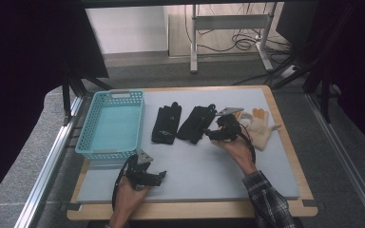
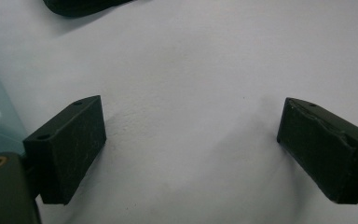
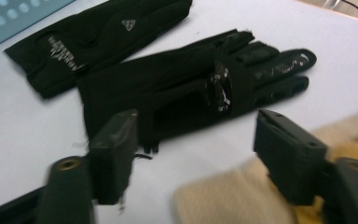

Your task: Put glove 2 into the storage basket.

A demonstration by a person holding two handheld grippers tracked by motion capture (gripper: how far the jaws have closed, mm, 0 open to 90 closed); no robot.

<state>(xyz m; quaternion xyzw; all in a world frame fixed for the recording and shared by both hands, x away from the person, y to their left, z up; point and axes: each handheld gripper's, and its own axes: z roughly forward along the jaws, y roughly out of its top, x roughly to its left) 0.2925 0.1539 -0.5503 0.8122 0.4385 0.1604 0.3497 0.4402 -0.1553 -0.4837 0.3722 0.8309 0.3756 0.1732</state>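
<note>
both blocky matte claws, left claw [image 2: 191, 149] and right claw [image 3: 196, 158], gape wide over smooth grey matting [image 1: 195, 166] near black fabric gloves [image 3: 168, 88].

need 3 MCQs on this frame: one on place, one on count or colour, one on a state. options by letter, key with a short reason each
1. Where is the basket?
A. left end of the mat
B. right end of the mat
C. on the floor

2. How many black gloves lie on the mat?
A. one
B. two
C. four

3. How stands the left gripper?
A. shut on a glove
B. open over bare mat
C. inside the basket

Key: 1 A, the turquoise basket sits at the left, beside the left black glove. 2 B, that one and the middle black glove; the third glove is cream. 3 B, its jaws stand apart with nothing between them.
</note>
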